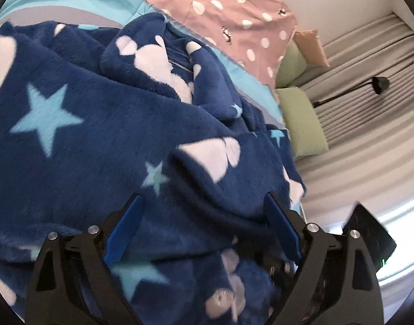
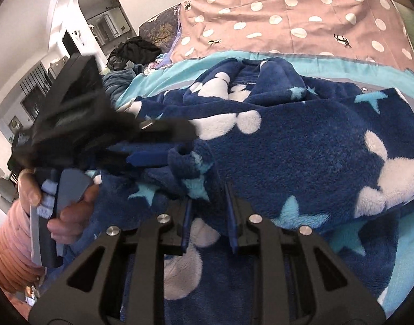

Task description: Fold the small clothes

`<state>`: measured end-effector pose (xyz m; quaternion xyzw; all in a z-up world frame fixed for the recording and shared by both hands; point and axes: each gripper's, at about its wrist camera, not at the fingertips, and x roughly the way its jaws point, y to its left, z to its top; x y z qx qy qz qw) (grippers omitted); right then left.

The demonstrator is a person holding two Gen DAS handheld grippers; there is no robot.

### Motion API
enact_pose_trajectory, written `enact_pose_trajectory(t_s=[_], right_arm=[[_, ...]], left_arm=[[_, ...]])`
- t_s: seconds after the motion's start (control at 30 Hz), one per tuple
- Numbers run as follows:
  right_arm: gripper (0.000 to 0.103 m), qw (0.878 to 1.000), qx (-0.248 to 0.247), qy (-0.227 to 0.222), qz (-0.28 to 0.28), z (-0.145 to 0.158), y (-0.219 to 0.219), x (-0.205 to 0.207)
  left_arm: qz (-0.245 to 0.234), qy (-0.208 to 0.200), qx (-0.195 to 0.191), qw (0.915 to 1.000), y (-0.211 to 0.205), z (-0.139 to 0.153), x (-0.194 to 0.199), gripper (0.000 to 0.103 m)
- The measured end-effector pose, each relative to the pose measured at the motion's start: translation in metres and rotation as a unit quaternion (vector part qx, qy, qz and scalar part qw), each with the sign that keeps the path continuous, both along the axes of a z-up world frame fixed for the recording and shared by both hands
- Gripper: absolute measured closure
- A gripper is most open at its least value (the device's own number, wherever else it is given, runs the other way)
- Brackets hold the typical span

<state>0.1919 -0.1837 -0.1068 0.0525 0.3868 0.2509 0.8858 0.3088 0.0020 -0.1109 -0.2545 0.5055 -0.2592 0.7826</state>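
Fleece garment [image 1: 98, 124] bunched; left gripper [image 1: 204, 197] wide over fold, right gripper [image 2: 208, 187] narrow, empty; fold risked slipping.

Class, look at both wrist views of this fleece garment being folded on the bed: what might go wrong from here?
1. The left gripper stands wide open over bunched blue fleece garment; closing may pinch several layers.
2. The right gripper, jaws apart with nothing clamped, sits close beside the left; they may collide.
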Motion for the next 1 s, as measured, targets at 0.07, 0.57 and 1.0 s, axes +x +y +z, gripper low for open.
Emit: enact_pose_trajectory(t_s=[0.07,0.57,1.0], right_arm=[[0.078,1.000,-0.008,-0.005,0.004,0.001,0.003,-0.004],[0.053,0.995,-0.015,-0.038,-0.087,0.028,-0.076,-0.052],[0.086,0.985,-0.055,0.012,-0.162,0.006,-0.098,-0.020]], left_arm=[[0.005,0.008,0.004,1.0000,-0.011,0.000,0.007,0.013],[-0.053,-0.170,0.058,0.9824,-0.018,0.104,-0.017,0.094],[0.041,-0.180,0.125,0.9748,0.087,0.135,-0.012,0.094]])
